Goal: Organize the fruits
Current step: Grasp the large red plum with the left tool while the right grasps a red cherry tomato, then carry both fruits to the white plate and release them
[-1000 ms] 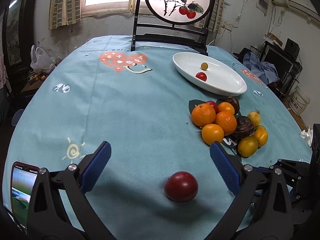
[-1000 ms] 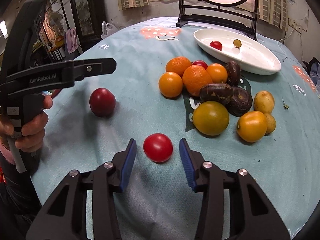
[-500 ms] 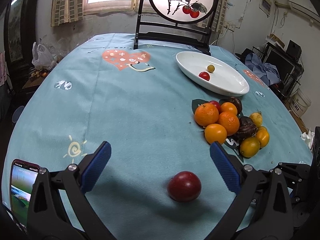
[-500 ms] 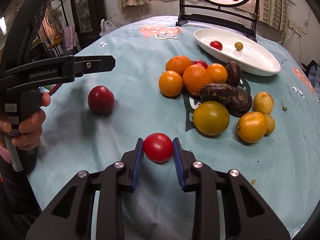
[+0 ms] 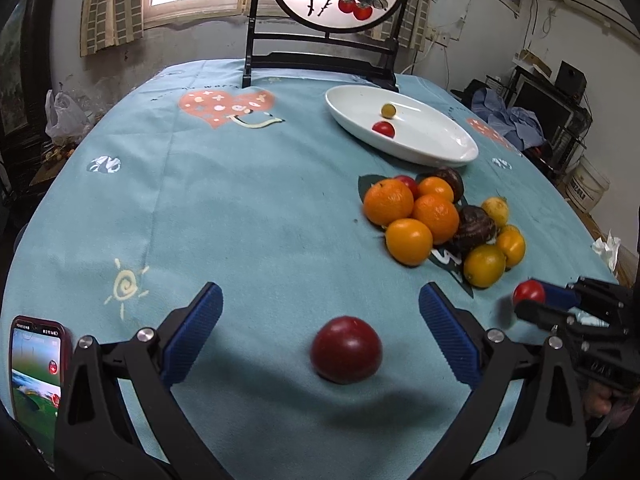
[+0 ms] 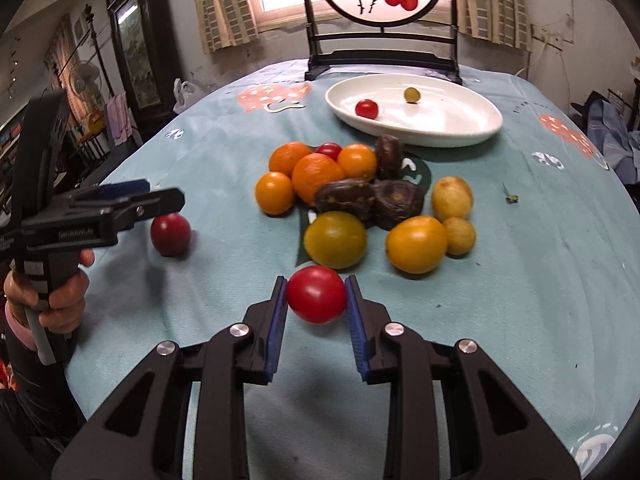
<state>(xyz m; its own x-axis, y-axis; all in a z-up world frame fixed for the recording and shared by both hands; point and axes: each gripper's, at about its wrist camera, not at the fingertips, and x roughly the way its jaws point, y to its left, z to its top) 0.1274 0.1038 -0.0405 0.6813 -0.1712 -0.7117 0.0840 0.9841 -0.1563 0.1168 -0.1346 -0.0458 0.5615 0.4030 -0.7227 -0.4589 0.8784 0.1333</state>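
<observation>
**Tomato in the pinch, plum waiting**

Teal cloth [image 5: 240, 216] printed with hearts and a sun covers our round table, and a black-framed screen painted with red fruit stands at twelve o'clock. Our right gripper [image 6: 316, 295] pinches the small glossy red tomato [image 6: 316, 294] between its blue pads, apparently just off the cloth. Our left gripper [image 5: 320, 322] is spread wide around the dark red round plum [image 5: 346, 355], which sits on the cloth touching neither pad. We judge the pick finished on the right; next comes a carry toward twelve o'clock, over the heap of oranges and dark wrinkled fruits [image 6: 352, 200], to the white oval ceramic dish [image 6: 460, 128], which holds one red and one yellow cherry tomato. Closing on the plum should follow. "GenRobot.AI" seems moulded on the left gripper's body, though it reads blurred.
</observation>
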